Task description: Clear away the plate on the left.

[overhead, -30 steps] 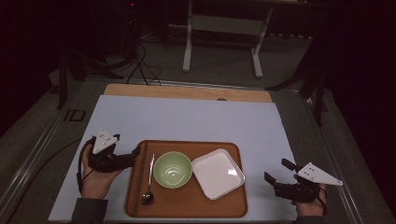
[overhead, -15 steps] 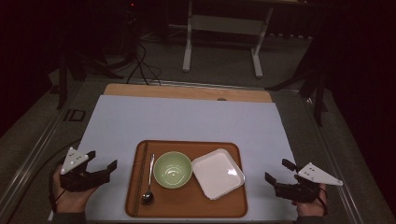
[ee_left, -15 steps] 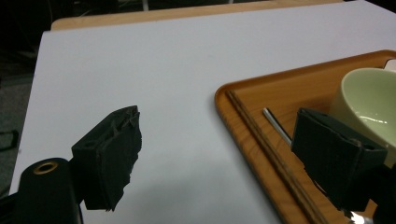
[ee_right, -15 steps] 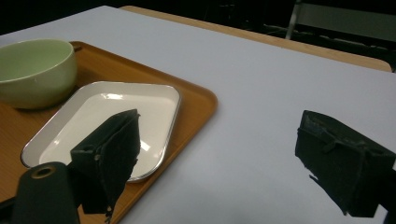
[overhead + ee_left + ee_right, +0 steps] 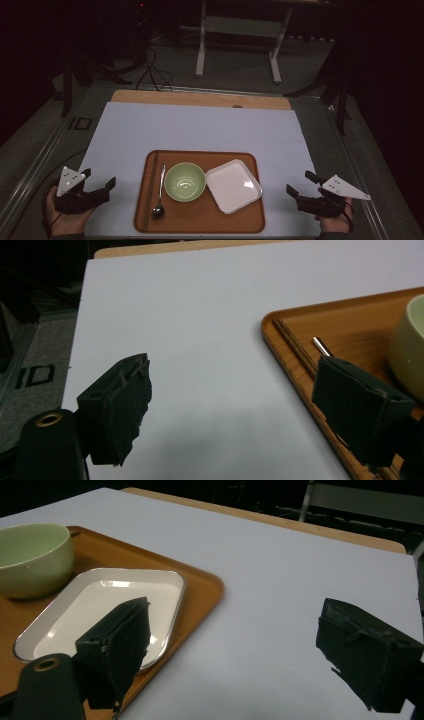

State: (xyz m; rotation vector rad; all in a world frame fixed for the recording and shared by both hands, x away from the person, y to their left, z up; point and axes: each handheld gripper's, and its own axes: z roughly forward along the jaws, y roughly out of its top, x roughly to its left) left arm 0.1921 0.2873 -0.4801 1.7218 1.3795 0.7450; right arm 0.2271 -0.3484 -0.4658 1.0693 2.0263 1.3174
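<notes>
**Both grippers open and empty, tray between them**

Left gripper (image 5: 97, 192) sits at the near left corner of the white mat (image 5: 200, 125), held in a hand (image 5: 65, 222), jaws spread wide, nothing between them. In the left gripper view (image 5: 230, 405) bare mat fills the gap between the jaws; the right-hand jaw overlaps the tray's near left rim. Right gripper (image 5: 299, 187) is at the near right corner, just inside the mat's right edge, jaws also wide apart and holding nothing; in its own view (image 5: 235, 655) only white mat lies between them.

Wooden tray (image 5: 200, 225) lies between the two grippers, close to the mat's near edge, touching neither gripper. On it, left to right: chopsticks (image 5: 150, 192) along the left rim, spoon (image 5: 160, 192) just beside them with its bowl toward the near side, green bowl (image 5: 185, 182), white square plate (image 5: 234, 186) turned at an angle, touching or nearly touching the bowl.

Mat strips on both sides of the tray are bare. Beyond the tray the mat is open up to the wooden table edge (image 5: 200, 99). Past that, dark floor with cables (image 5: 150, 75) and a white stand (image 5: 240, 40).
</notes>
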